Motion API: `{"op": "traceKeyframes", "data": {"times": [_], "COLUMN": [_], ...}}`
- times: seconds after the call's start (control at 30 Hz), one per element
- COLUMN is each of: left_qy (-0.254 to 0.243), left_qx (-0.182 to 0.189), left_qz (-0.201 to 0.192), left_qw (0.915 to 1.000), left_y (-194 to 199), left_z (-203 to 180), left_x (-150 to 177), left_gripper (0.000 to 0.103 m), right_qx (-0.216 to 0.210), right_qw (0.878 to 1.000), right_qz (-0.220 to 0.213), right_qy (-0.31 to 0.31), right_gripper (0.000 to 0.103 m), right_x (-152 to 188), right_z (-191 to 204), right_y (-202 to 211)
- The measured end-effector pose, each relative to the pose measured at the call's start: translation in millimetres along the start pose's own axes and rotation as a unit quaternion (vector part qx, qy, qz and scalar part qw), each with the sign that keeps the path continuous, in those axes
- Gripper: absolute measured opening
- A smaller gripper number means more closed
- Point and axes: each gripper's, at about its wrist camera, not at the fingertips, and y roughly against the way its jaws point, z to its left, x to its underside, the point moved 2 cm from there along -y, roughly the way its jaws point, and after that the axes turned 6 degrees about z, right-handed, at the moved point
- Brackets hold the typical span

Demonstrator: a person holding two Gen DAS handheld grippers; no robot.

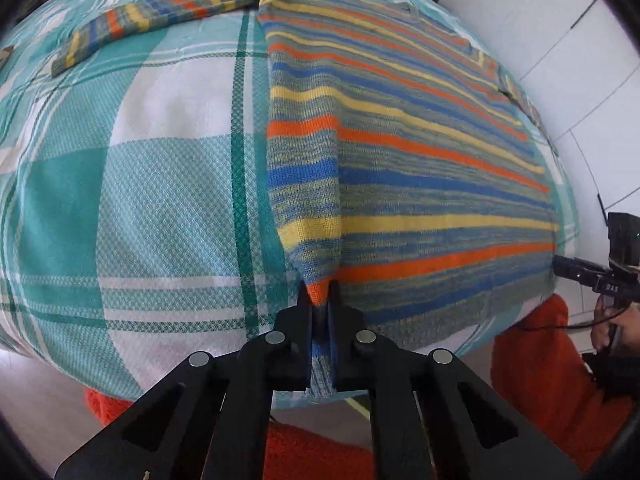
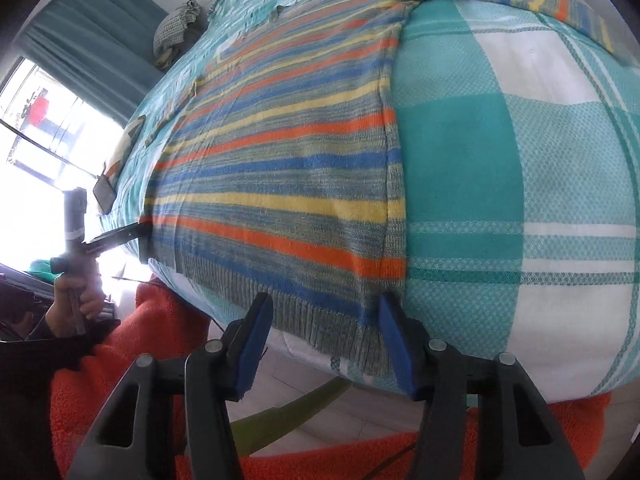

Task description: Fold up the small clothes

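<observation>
Pinching the hem corner of the striped knitted sweater, your left gripper has its fingers pressed together on the cloth, which rises in a ridge from the grip toward the collar. The sweater lies flat on the teal and white checked bedspread, its long axis running away from you, one sleeve stretched out sideways at the far end. Your right gripper straddles the ribbed hem near the other bottom corner, its blue-padded fingers spread either side of the cloth and not pressing it. I judge the fold turns on this: both hem corners sit at the near edge, so the garment lies ahead of both hands.
</observation>
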Motion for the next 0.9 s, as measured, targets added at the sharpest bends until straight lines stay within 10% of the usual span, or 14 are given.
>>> {"op": "traceKeyframes", "data": {"times": [0.07,0.53,0.57,0.63,0.7,0.8,0.9], "left_qy": [-0.011,-0.043,-0.041,-0.031,-0.021,0.009,0.065], "left_qx": [0.005,-0.064,-0.077,-0.101,-0.14,-0.193,-0.24], "left_qz": [-0.007,0.01,0.001,-0.041,-0.111,-0.187,-0.239], "left_qw": [0.9999,0.997,0.9962,0.9936,0.9836,0.963,0.9385], "left_y": [10,-3,4,25,48,57,51], "left_z": [-4,-12,-12,-5,4,24,50], "left_x": [4,17,16,9,-8,-57,-111], "left_gripper": [0.003,0.013,0.017,0.065,0.088,0.091,0.09], "right_qx": [0.018,0.06,0.062,0.078,0.111,0.168,0.217], "right_qw": [1.0,0.998,0.998,0.997,0.992,0.975,0.957], "right_qz": [-0.001,0.017,0.014,0.004,-0.046,-0.133,-0.188], "right_qy": [-0.002,-0.012,-0.008,0.005,0.033,0.058,0.049], "right_gripper": [0.001,0.001,0.006,0.028,0.054,0.079,0.081], "right_x": [1,9,9,10,10,-9,-54], "right_z": [-4,-21,-18,-13,-6,-8,-23], "right_y": [2,8,10,21,48,84,91]}}
